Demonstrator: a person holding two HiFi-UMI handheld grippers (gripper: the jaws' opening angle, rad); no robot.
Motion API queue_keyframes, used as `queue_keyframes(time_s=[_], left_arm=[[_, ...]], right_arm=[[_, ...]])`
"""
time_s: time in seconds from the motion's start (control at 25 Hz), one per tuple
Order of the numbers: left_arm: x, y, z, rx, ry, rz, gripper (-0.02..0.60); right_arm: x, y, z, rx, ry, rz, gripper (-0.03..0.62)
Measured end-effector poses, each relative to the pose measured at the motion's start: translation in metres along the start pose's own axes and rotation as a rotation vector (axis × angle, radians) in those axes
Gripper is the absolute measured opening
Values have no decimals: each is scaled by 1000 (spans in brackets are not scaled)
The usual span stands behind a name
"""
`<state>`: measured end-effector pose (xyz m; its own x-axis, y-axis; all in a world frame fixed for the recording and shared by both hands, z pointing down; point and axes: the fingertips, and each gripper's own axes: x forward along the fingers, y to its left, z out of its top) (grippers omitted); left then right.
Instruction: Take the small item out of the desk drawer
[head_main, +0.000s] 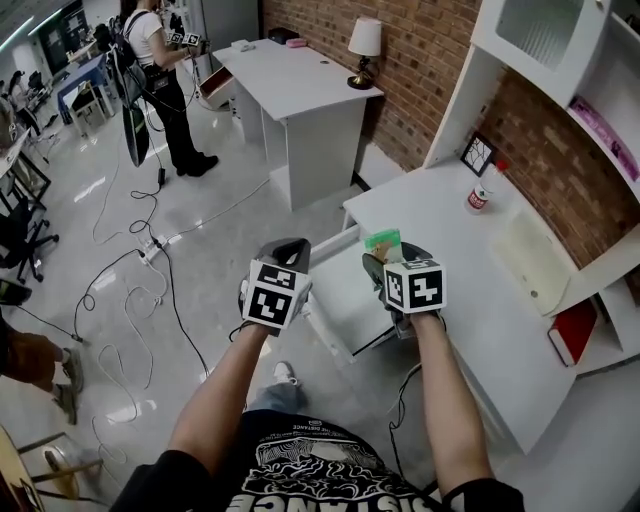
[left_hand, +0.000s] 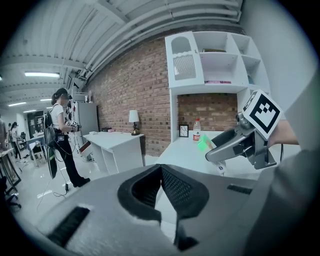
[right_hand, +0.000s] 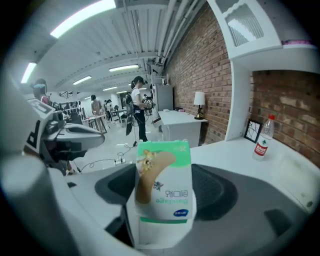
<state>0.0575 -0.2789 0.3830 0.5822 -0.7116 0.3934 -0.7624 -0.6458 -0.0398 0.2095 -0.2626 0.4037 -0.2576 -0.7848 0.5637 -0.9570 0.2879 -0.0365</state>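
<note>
My right gripper (head_main: 386, 256) is shut on a small green-and-white bandage box (head_main: 383, 241) and holds it upright above the open white drawer (head_main: 340, 300) of the desk (head_main: 480, 290). In the right gripper view the box (right_hand: 165, 192) stands between the dark pads, print side toward the camera. My left gripper (head_main: 288, 248) hangs to the left of the drawer, jaws together with nothing in them. The left gripper view shows its pads (left_hand: 175, 187) meeting in a V, and beyond them the right gripper (left_hand: 216, 150) with the green box (left_hand: 204, 145).
A water bottle (head_main: 482, 190) and a small picture frame (head_main: 477, 153) stand at the back of the desk under a white shelf unit. A red book (head_main: 572, 330) lies on the right. Cables (head_main: 130, 290) trail on the floor; a person (head_main: 160, 70) stands by another desk with a lamp (head_main: 365, 45).
</note>
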Motion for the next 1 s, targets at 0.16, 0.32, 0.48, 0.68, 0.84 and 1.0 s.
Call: queue_keyframes(time_s=[0.16,0.32,0.48,0.68,0.84,1.0], left_arm=[[-14,-11,3,-4,-10,14,6],[-27,-22,12,-8,-40,27,5],[-39,-34,15,9,-51,24,6],[-53,-40,15,4,-54,23,5],[-60,-44,12,5,-57,21,5],[-66,-48,13,19,-60,8,5]], right_arm=[[-31,2,9,-8,-69,-17,347],[-60,3,16,-16,-143,-36,347],[-83,0,13,-11,-193,-58,347],[-104,-2,10,-11,-233,-77,347],[-116,-2,11,-9,-262,-90,347],[-121,3,13,-18,-279,-97,347]])
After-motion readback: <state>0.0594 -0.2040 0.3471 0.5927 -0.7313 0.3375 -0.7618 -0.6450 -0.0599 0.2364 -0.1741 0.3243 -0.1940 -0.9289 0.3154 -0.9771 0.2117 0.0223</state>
